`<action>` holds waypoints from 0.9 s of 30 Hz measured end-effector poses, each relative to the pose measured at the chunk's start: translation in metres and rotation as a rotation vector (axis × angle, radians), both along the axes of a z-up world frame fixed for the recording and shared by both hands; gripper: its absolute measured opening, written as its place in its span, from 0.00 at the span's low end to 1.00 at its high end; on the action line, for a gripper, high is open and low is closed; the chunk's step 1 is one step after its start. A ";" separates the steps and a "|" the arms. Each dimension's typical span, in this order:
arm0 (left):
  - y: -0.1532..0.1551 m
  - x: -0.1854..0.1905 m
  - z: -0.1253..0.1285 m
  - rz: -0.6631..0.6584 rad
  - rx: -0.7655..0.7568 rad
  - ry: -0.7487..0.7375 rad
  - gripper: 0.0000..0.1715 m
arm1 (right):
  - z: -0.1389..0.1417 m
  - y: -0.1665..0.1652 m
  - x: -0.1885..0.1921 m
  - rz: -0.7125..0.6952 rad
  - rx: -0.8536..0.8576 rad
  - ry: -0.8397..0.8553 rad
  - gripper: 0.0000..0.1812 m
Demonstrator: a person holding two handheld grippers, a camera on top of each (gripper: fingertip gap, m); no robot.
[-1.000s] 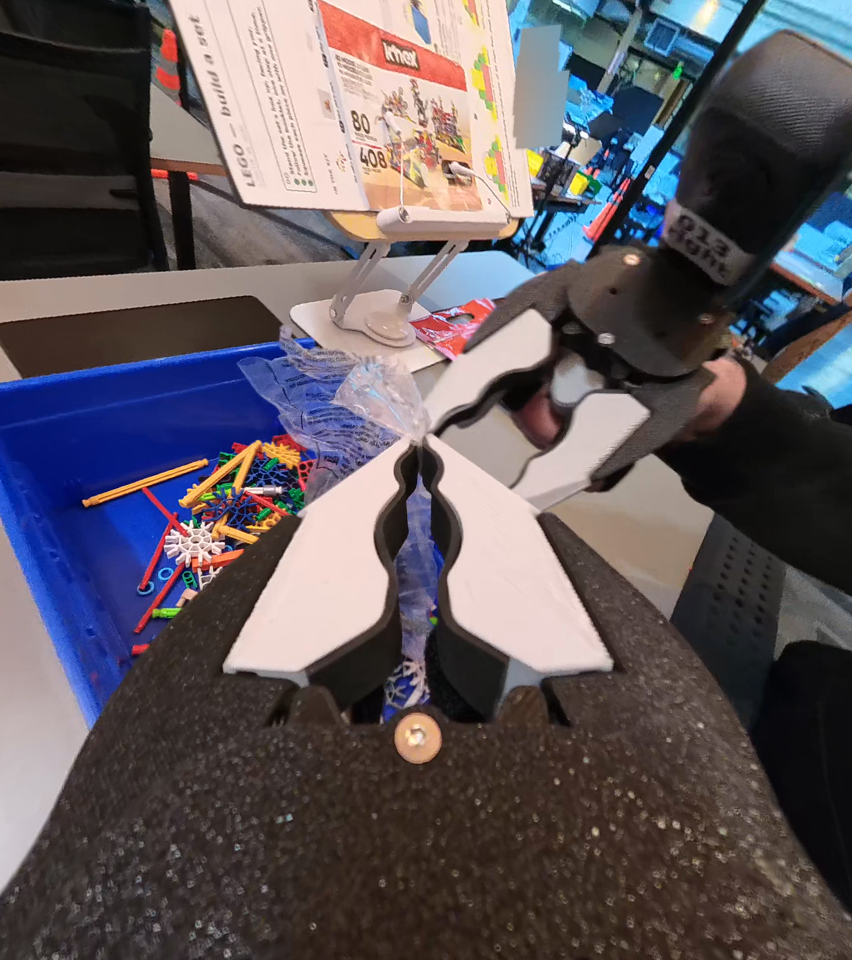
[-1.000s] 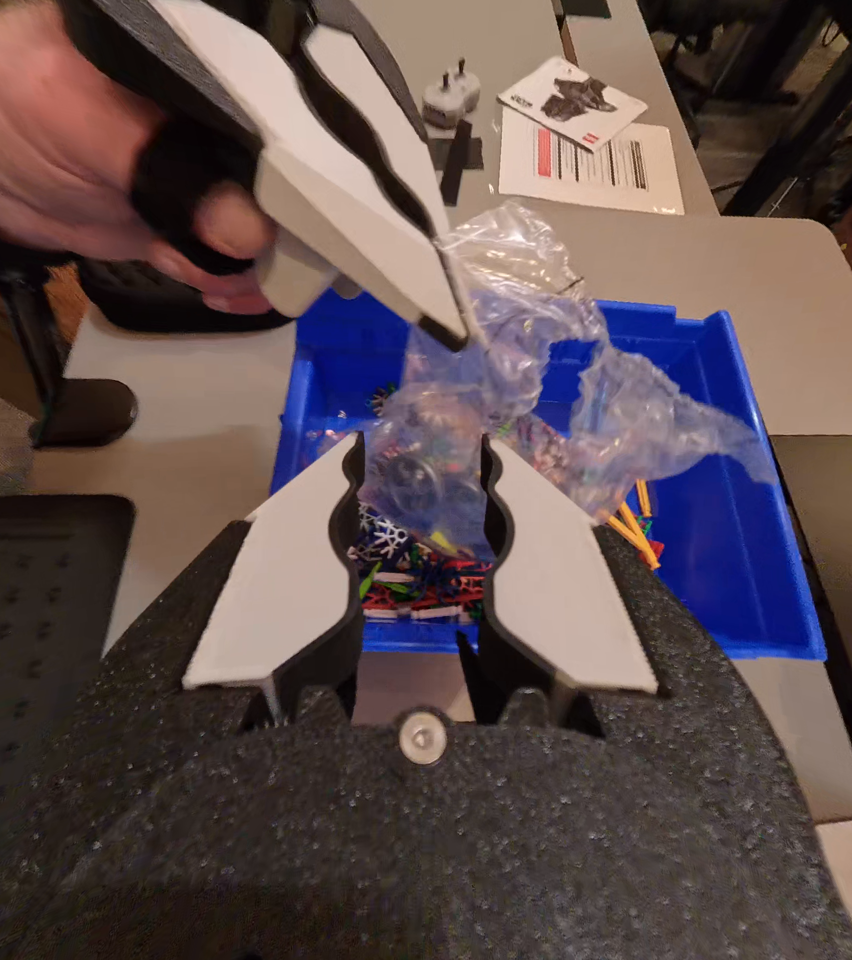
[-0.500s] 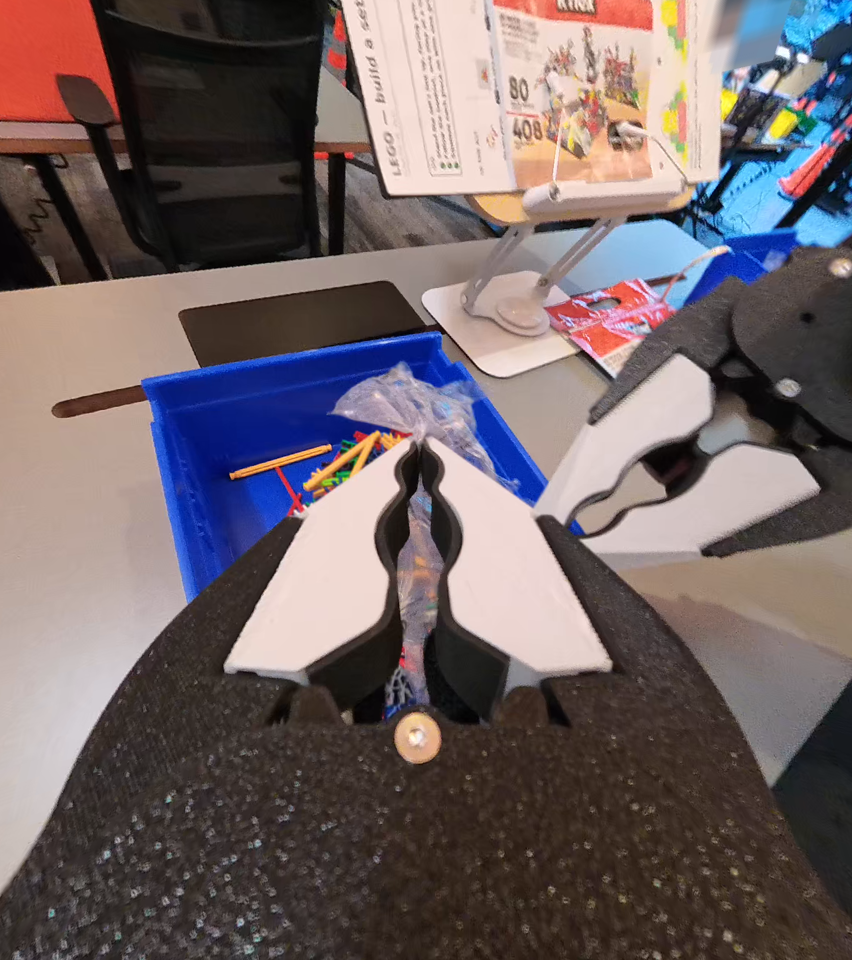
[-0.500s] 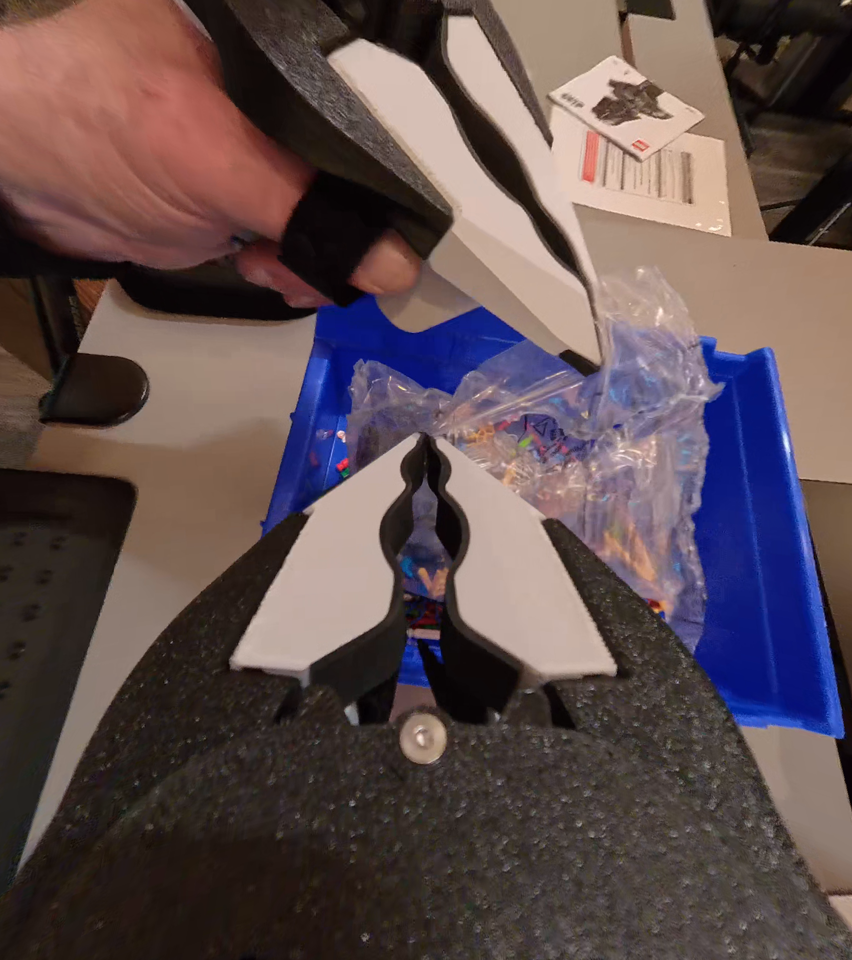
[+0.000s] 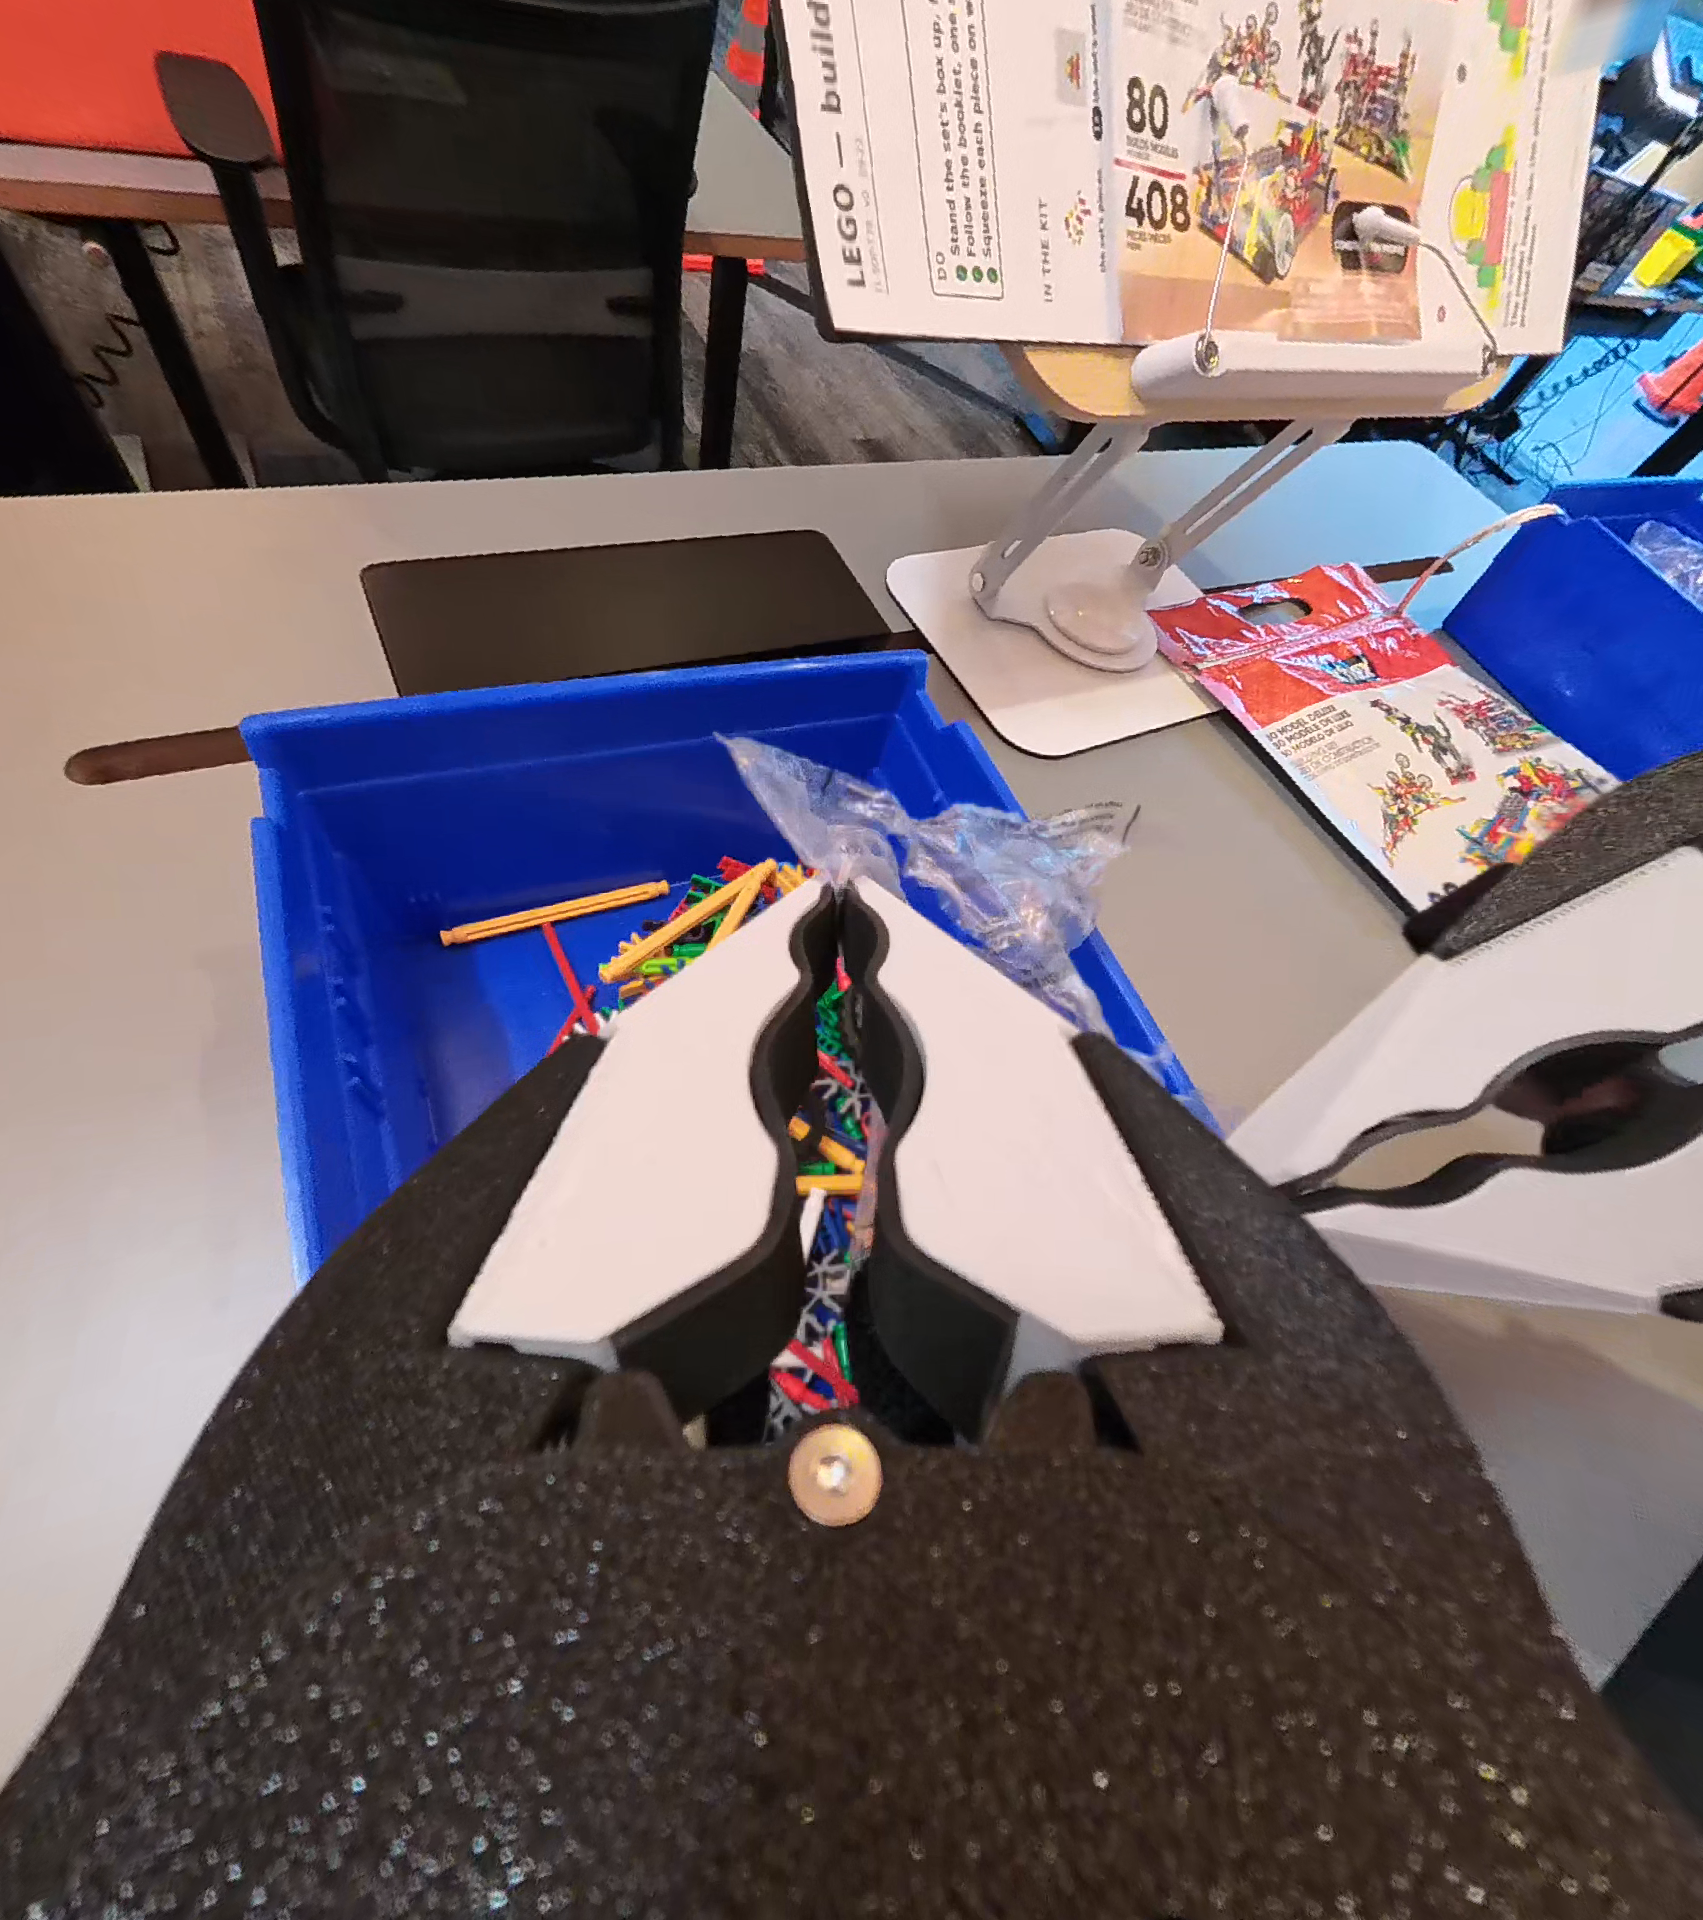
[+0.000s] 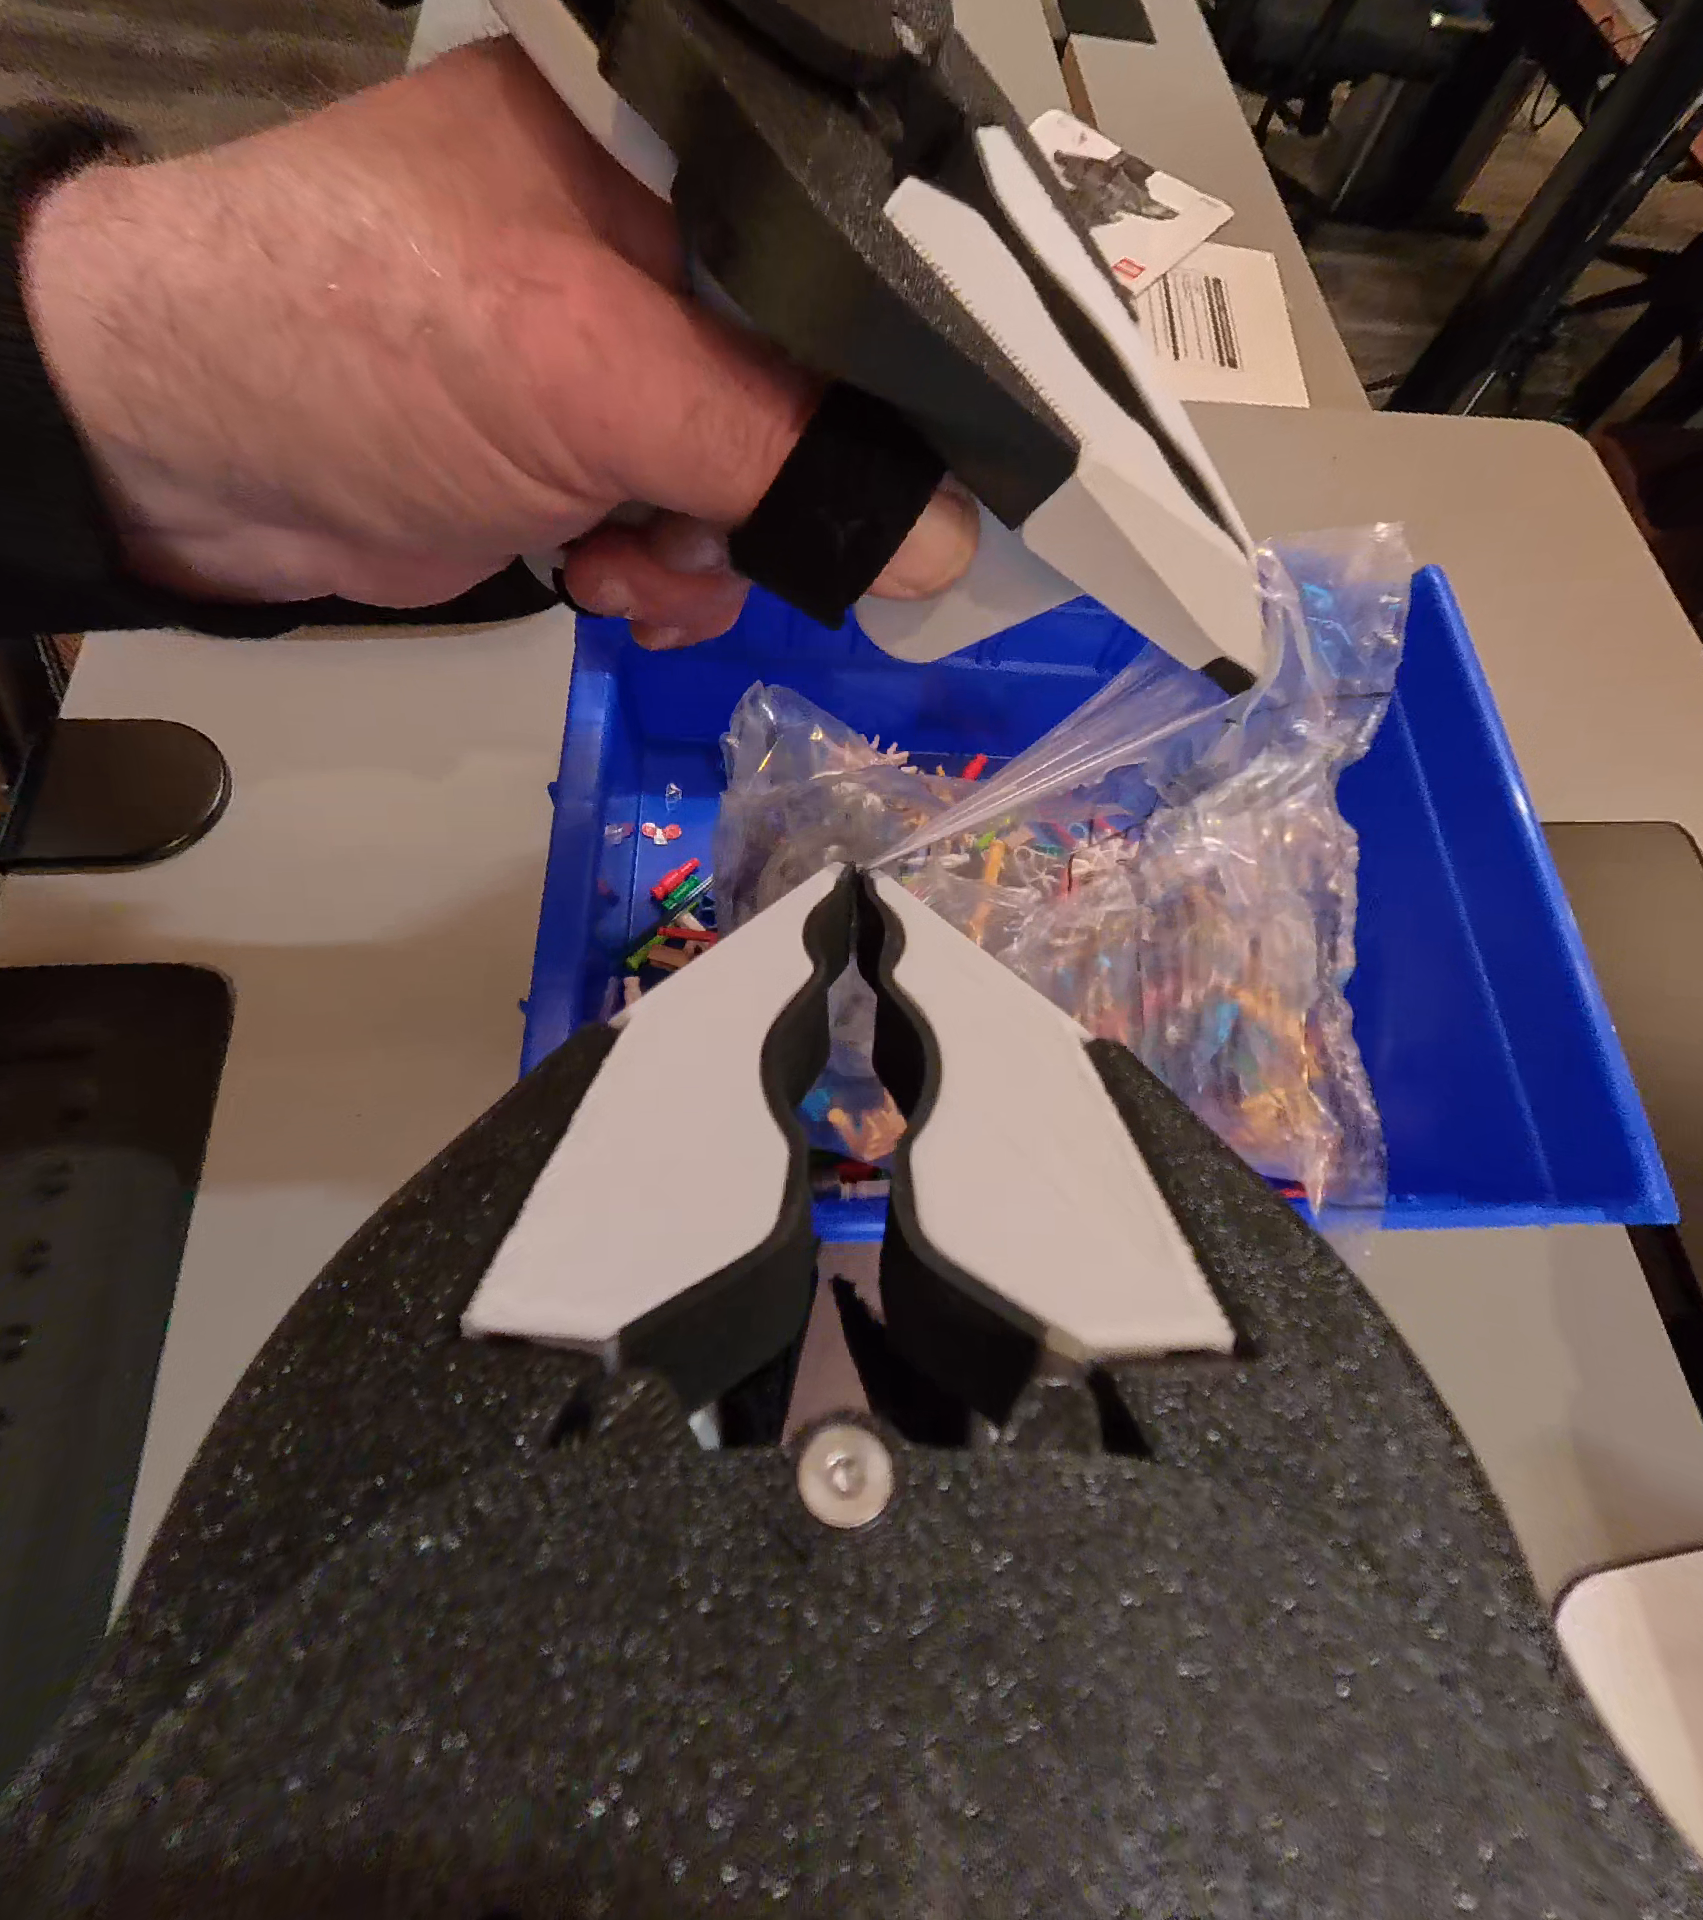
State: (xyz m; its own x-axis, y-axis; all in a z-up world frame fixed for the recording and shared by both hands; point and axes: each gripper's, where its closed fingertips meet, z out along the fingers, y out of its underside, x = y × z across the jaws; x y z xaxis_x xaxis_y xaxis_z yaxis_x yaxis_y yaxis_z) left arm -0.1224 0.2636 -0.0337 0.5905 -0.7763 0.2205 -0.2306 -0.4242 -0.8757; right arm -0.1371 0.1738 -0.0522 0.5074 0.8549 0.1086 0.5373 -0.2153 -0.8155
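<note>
We count two grippers, the left gripper [image 5: 839, 902] and the right gripper [image 6: 855, 881]; two blue bins, the near bin [image 5: 514, 758] and a second bin [image 5: 1595, 644] at the table's far right. One clear plastic bag [image 6: 1190, 935]; one document stand [image 5: 1086, 613]; one red packet [image 5: 1346, 675]; one hand [image 6: 390, 384]; loose coloured pieces [image 5: 618, 925] too many to count.
</note>
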 end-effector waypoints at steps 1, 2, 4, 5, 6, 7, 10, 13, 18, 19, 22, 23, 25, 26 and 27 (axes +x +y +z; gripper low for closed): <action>-0.001 0.000 -0.001 -0.006 -0.011 -0.005 0.00 | 0.001 -0.002 0.001 -0.003 -0.001 0.005 0.00; -0.001 -0.001 -0.002 -0.002 -0.017 -0.016 0.00 | 0.000 -0.004 0.002 -0.005 -0.001 0.002 0.00; -0.004 0.000 -0.002 -0.018 -0.014 -0.012 0.00 | 0.001 -0.005 0.001 -0.006 0.003 0.006 0.00; -0.007 0.003 0.000 -0.048 -0.007 -0.012 0.00 | 0.001 -0.006 0.000 -0.002 0.001 0.011 0.00; -0.012 0.006 0.004 -0.089 0.002 -0.023 0.00 | 0.002 -0.006 -0.001 -0.002 0.002 0.026 0.00; -0.014 0.005 0.005 -0.104 -0.018 -0.017 0.00 | 0.004 -0.004 0.000 -0.014 0.003 0.041 0.00; -0.021 -0.002 0.012 -0.162 -0.043 -0.019 0.00 | 0.007 -0.003 0.004 -0.016 -0.006 0.065 0.00; -0.028 -0.015 0.022 -0.160 -0.054 -0.066 0.28 | 0.027 0.001 0.007 -0.010 -0.014 0.177 0.00; -0.061 -0.041 0.023 -0.213 -0.098 -0.141 0.41 | 0.058 0.011 0.014 0.002 -0.059 0.334 0.00; -0.069 -0.044 0.018 -0.224 -0.123 -0.153 0.42 | 0.062 0.012 0.014 0.009 -0.071 0.359 0.00; -0.085 -0.042 0.003 -0.241 -0.170 -0.202 0.43 | 0.071 0.011 0.007 0.049 -0.140 0.435 0.00; -0.083 -0.040 0.000 -0.222 -0.157 -0.200 0.40 | 0.073 0.010 0.003 0.070 -0.164 0.449 0.00; -0.083 -0.033 0.000 -0.228 -0.126 -0.225 0.29 | 0.078 0.006 -0.005 0.115 -0.209 0.497 0.00; -0.083 -0.030 0.002 -0.230 -0.128 -0.247 0.22 | 0.080 0.006 -0.007 0.126 -0.224 0.514 0.00; -0.083 -0.028 0.006 -0.229 -0.112 -0.274 0.10 | 0.081 0.008 -0.009 0.126 -0.233 0.517 0.00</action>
